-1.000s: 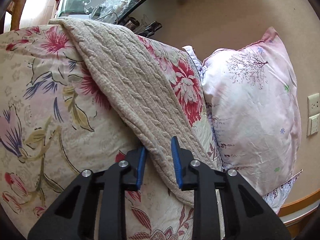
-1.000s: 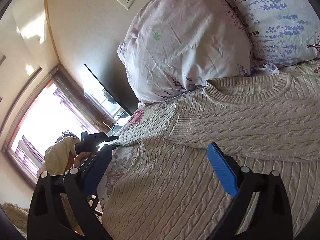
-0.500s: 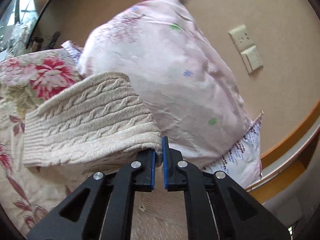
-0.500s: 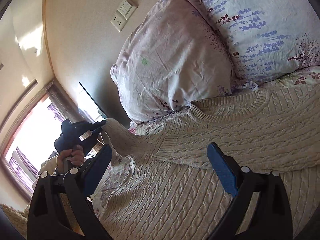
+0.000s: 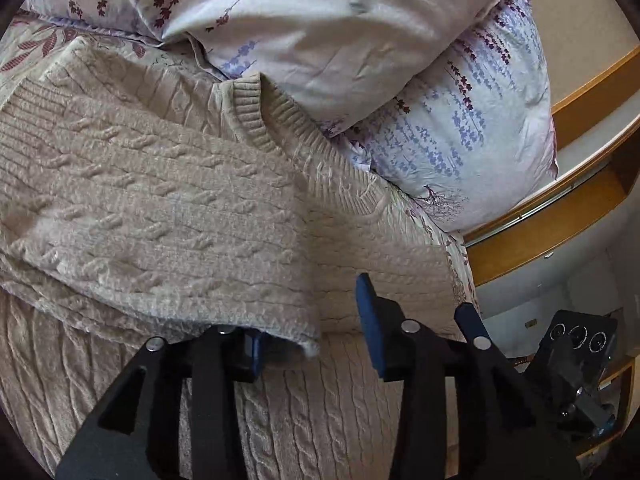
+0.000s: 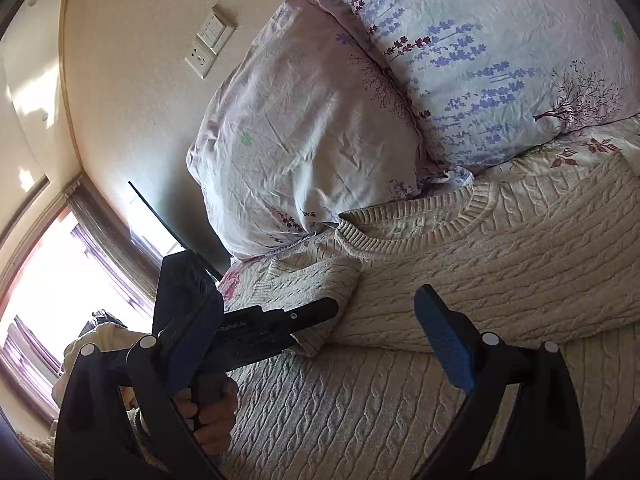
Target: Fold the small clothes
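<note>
A beige cable-knit sweater (image 5: 168,208) lies flat on the bed, neckline toward the pillows. One sleeve (image 6: 316,280) is folded across its chest. My left gripper (image 5: 310,320) sits at the sleeve's cuff (image 5: 308,340) with its jaws opening. The cuff drapes over the left finger and stands apart from the right pad (image 5: 370,320). In the right wrist view the left gripper (image 6: 320,310) reaches in from the left, held by a hand (image 6: 212,412). My right gripper (image 6: 316,340) hovers wide open over the sweater's lower body (image 6: 360,412), gripping nothing.
Two floral pillows (image 5: 328,32) (image 5: 472,128) lean at the head of the bed. A wooden ledge (image 5: 560,216) runs along the right. A wall socket and switch (image 6: 208,48) and a bright window (image 6: 48,300) lie to the left. The flowered bedsheet (image 6: 580,148) shows beside the sweater.
My left gripper shut on the sleeve, swung it from the bed's left side across the sweater's chest, and its jaws have since parted. The right gripper has stayed open and shifted only slightly.
</note>
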Demonstrator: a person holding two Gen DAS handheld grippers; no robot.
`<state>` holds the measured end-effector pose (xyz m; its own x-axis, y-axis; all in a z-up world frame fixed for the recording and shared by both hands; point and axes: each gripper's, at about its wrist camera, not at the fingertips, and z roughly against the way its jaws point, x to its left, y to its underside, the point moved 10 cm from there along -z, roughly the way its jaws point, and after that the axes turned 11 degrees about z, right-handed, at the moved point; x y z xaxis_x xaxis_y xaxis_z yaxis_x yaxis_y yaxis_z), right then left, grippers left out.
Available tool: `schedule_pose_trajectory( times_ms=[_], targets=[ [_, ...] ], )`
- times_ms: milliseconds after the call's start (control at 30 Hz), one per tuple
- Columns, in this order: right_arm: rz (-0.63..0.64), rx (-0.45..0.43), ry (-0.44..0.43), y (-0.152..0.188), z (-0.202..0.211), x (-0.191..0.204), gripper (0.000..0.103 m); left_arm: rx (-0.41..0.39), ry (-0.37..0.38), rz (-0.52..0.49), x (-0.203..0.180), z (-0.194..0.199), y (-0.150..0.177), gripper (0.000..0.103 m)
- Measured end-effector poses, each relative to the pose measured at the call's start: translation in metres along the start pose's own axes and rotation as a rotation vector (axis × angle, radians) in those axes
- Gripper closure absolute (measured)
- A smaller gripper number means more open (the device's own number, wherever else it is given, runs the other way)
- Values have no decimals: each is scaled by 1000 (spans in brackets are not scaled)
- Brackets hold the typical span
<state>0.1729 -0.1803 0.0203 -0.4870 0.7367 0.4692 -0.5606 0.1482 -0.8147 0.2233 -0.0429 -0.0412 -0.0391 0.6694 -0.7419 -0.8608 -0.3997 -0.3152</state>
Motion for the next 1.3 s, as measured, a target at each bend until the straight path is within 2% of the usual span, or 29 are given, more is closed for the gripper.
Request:
schedule_pose_trajectory(
  times_ms=[33,67,100,200,267,333,400,467,533,567,600,800,900,933,1033,1100,1200,1300],
  targets=[
    [11,2,13,1,-1,-1,5,-18,1,-19,-3,9,-1,39],
    [24,0,29,0,-1,-1,5,-46,4,-36,-5,22,-1,24],
    [40,-1,45,0,-1,-1,5,-82,3,-54,-5,36,-1,17],
    [140,32,76,0,-5,17,8,-147,-37,-118,5,78,9,15],
    [275,96,92,0,-20,43,10,-195,-102,-157,22,100,21,15],
    [430,176,97,2,-44,74,13,-223,-127,-153,39,113,32,15],
    [550,259,79,9,-75,102,23,-223,-137,-114,55,120,44,15],
    [634,341,49,21,-109,125,38,-230,-138,-81,66,125,52,15],
    [691,410,24,38,-141,144,43,-261,-135,-73,71,133,56,15],
    [714,425,36,44,-156,150,52,-276,-131,-74,72,135,57,15],
    [740,443,42,49,-169,156,54,-283,-135,-73,74,136,58,15],
    [768,496,21,72,-213,179,54,-276,-133,-79,74,129,56,10],
    [791,527,22,80,-224,183,54,-289,-162,-60,78,129,52,15],
    [779,549,0,83,-227,183,54,-290,-152,-56,79,129,52,16],
    [817,568,22,84,-234,179,54,-297,-119,-37,81,132,52,16],
    [836,580,39,88,-238,174,62,-298,-110,-36,80,132,51,13],
    [802,556,30,84,-233,172,82,-294,-108,-41,81,132,53,12],
    [727,510,9,71,-221,168,86,-292,-115,-46,81,131,53,12]
  ],
)
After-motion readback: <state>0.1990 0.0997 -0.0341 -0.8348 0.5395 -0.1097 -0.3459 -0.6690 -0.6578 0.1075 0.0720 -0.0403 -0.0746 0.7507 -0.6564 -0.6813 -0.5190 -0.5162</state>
